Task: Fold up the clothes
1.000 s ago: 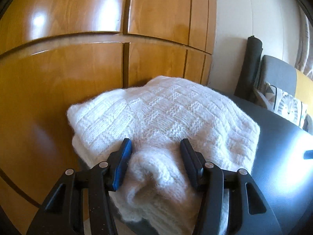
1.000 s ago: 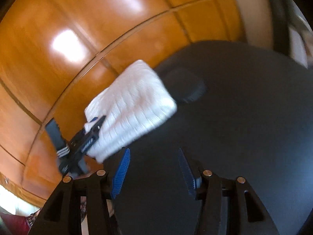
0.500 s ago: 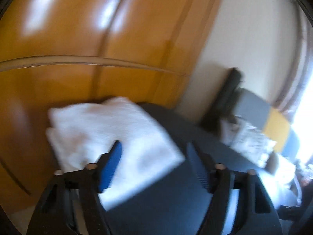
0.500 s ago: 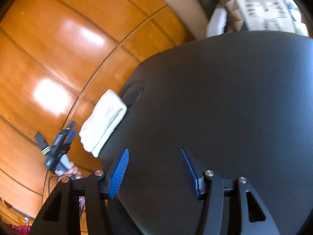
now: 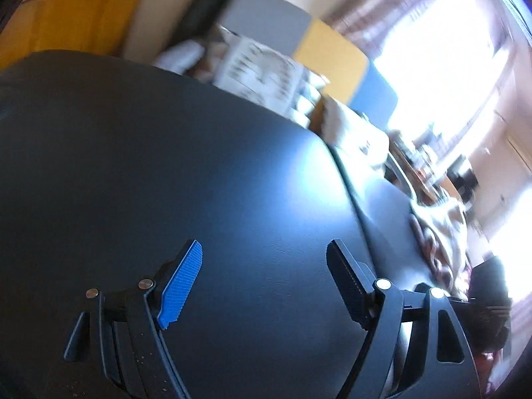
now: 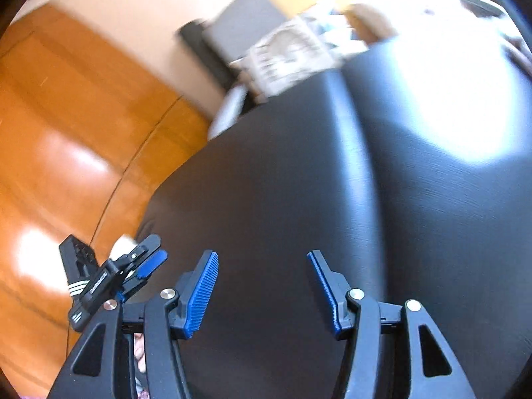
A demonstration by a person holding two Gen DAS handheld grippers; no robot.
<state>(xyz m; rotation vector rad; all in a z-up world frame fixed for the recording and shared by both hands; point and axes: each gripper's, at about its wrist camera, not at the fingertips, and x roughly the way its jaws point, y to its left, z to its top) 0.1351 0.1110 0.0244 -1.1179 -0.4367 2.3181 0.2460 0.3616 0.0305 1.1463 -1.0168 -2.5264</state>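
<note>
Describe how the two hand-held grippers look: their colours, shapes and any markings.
Both are black plastic. The left hand-held gripper and the right hand-held gripper each have two angular fingers with triangular cut-outs, silver pivot pins and ribbed blue pads. In the right wrist view, the left one shows white stripes and small white lettering, too blurred to read. No cables or sleeves are visible.
</note>
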